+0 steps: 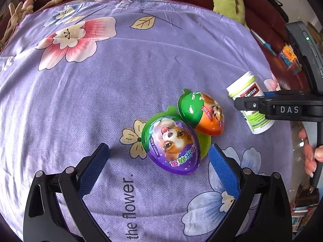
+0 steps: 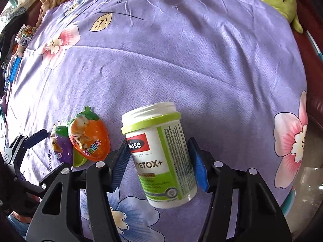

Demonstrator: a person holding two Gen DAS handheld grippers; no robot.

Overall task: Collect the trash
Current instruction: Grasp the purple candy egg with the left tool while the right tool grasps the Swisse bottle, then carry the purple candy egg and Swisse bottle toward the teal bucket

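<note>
Lavender woven cloth (image 1: 141, 70), printed with pink and pale-blue flowers, covers the surface; dark red leather shows behind it, with yellow and green plush toys at the far edge. Right gripper (image 2: 159, 165): blue ribbed fingers (image 2: 198, 171) straddle a lidless white plastic bottle (image 2: 161, 157) with lime band and glossy label, lying tilted on the cloth; left pad touches the label, right pad just beside it, grip not clearly clamped. Left gripper (image 1: 159, 161): fingers spread wide, released, either side of a glossy purple egg-shaped capsule (image 1: 171, 145) with dog print. Orange capsule (image 1: 203, 113), green-capped, touches the purple one, lying between it and the bottle
</note>
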